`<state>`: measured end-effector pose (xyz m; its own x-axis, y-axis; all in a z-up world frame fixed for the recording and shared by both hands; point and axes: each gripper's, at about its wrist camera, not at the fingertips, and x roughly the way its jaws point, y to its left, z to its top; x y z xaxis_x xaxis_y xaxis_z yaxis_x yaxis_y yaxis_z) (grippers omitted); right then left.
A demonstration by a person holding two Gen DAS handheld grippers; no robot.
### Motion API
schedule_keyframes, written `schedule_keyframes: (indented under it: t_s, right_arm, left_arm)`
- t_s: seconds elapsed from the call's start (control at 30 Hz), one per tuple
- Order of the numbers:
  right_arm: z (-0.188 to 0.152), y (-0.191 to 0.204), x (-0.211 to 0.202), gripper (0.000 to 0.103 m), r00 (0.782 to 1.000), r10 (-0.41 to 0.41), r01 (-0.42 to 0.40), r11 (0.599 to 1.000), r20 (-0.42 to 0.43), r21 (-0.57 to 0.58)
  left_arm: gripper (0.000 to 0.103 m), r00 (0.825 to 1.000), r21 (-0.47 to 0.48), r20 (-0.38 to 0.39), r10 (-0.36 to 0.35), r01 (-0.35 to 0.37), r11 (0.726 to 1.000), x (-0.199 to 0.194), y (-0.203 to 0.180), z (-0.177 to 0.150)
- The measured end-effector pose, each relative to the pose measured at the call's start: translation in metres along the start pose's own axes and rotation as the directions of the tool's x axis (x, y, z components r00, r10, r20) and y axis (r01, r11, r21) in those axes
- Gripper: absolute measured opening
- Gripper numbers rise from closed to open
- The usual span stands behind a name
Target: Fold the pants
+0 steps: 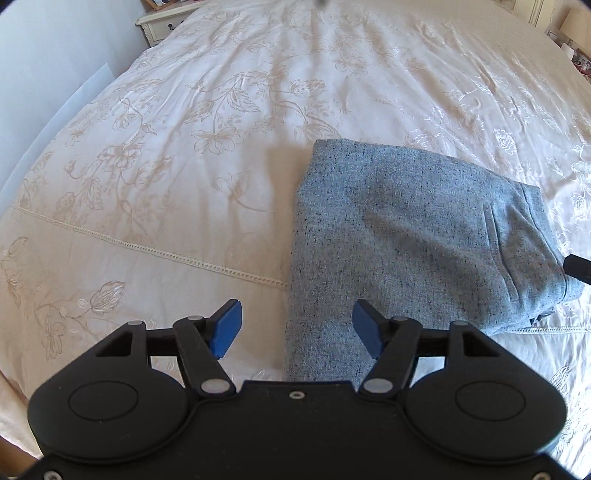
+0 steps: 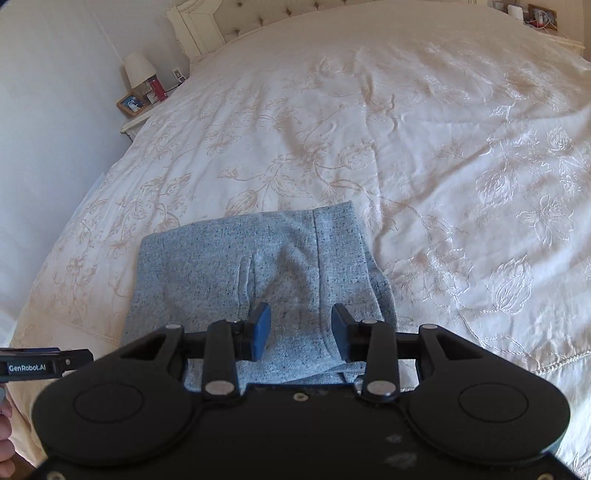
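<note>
The grey speckled pants (image 1: 406, 236) lie folded into a compact stack on the cream bed cover, at the right of the left wrist view. In the right wrist view the pants (image 2: 229, 266) lie just ahead, waistband and pocket slit on top. My left gripper (image 1: 297, 325) is open and empty, held above the near left edge of the stack. My right gripper (image 2: 300, 330) is open and empty, hovering over the near end of the pants, touching nothing that I can see. The right gripper's tip (image 1: 578, 267) shows at the right edge of the left wrist view.
A cream embroidered bedspread (image 1: 184, 147) covers the bed. A nightstand (image 2: 142, 114) with a lamp, photo frame and red bottle stands at the far left by the headboard (image 2: 258, 14). A white wall (image 2: 48, 129) runs along the left. The left gripper's body (image 2: 33, 363) shows at the left.
</note>
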<state>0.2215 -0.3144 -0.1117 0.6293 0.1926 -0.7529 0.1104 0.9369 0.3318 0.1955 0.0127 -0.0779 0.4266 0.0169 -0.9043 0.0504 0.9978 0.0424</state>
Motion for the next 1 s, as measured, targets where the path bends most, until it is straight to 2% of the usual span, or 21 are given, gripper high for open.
schedule_keyframes:
  t_s: [0.17,0.27,0.4,0.53,0.67,0.73,0.83,0.93,0.97,1.0]
  right_arm:
    - [0.023,-0.027,0.045,0.04,0.997,0.009,-0.007,1.0,-0.077,0.018]
    - [0.028,-0.044,0.074,0.044,0.988,-0.004,0.009,0.999,-0.155,0.031]
    - [0.027,-0.062,0.09,0.046,0.979,0.086,-0.076,0.995,-0.185,0.06]
    - [0.027,-0.081,0.098,0.049,0.962,0.188,-0.164,0.977,-0.196,0.134]
    - [0.021,-0.104,0.115,0.05,0.912,0.352,-0.282,0.91,-0.209,0.303]
    - [0.018,-0.106,0.121,0.052,0.899,0.388,-0.309,0.89,-0.203,0.334]
    - [0.016,-0.103,0.126,0.052,0.895,0.401,-0.325,0.887,-0.196,0.328]
    - [0.017,-0.098,0.127,0.052,0.897,0.398,-0.327,0.889,-0.19,0.32]
    - [0.018,-0.095,0.125,0.049,0.901,0.392,-0.328,0.896,-0.185,0.3]
    - [0.018,-0.091,0.12,0.047,0.906,0.384,-0.332,0.906,-0.178,0.263]
  left_arm:
    - [0.07,0.999,0.016,0.002,-0.05,0.05,0.999,0.036,0.01,0.02]
    - [0.07,0.995,0.041,-0.052,-0.079,0.082,0.996,0.068,0.011,0.029]
    - [0.072,0.99,0.079,-0.097,-0.098,0.106,0.991,0.104,0.011,0.031]
    - [0.086,0.99,0.102,-0.063,-0.128,0.134,0.986,0.112,0.014,0.034]
    - [0.092,0.983,0.116,-0.053,-0.178,0.183,0.976,0.119,0.02,0.04]
    - [0.096,0.977,0.114,-0.054,-0.206,0.211,0.971,0.123,0.024,0.043]
    - [0.102,0.964,0.068,-0.061,-0.259,0.263,0.962,0.129,0.03,0.045]
    - [0.102,0.956,0.03,-0.051,-0.288,0.29,0.957,0.13,0.025,0.046]
    - [0.101,0.949,0.029,-0.05,-0.311,0.313,0.949,0.13,0.021,0.046]
    - [0.09,0.945,0.036,-0.045,-0.324,0.326,0.945,0.128,0.018,0.045]
